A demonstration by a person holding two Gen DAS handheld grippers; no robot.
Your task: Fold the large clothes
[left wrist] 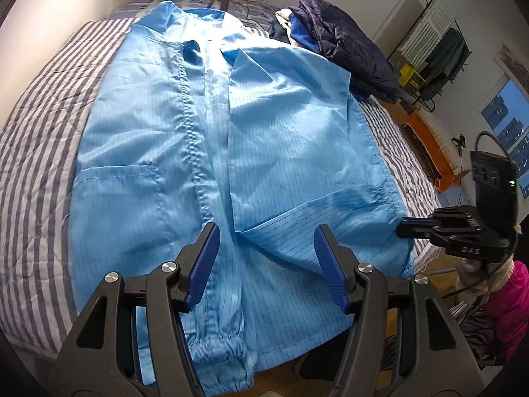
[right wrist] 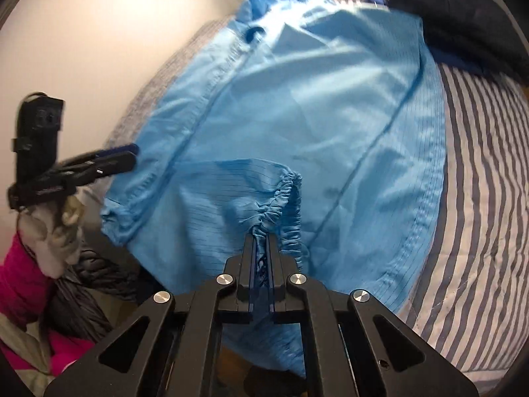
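My right claw (right wrist: pixel 261 241) is pinched tight on the gathered elastic cuff (right wrist: pixel 284 195) of the light blue coat (right wrist: pixel 297 99), with a bunch of fabric squeezed between the pads. My left claw (left wrist: pixel 264 264) hovers over the near hem with its jaws standing apart and nothing between them; the cloth lies below the blue pads (left wrist: pixel 203 261), and I cannot tell whether they brush it.

The coat lies spread face up on the striped bed (left wrist: pixel 39 125), collar toward the far end, its near hem and one sleeve end hanging over the bed's edge toward me. The right-hand sleeve looks already drawn across the front panel, so I judge I am mid-fold on that side.

Just beside the coat's far shoulder sits a dark quilted jacket (left wrist: pixel 350 43) on a heap of other clothes.

The risks, as I read them: the cuff is slippery, bunched fabric, and a small bite of it could slide out if I pull fast. Dragging the sleeve with my other claw empty could shift the whole coat and skew the panels already laid flat. The overhanging hem might also pull the garment off the bed.
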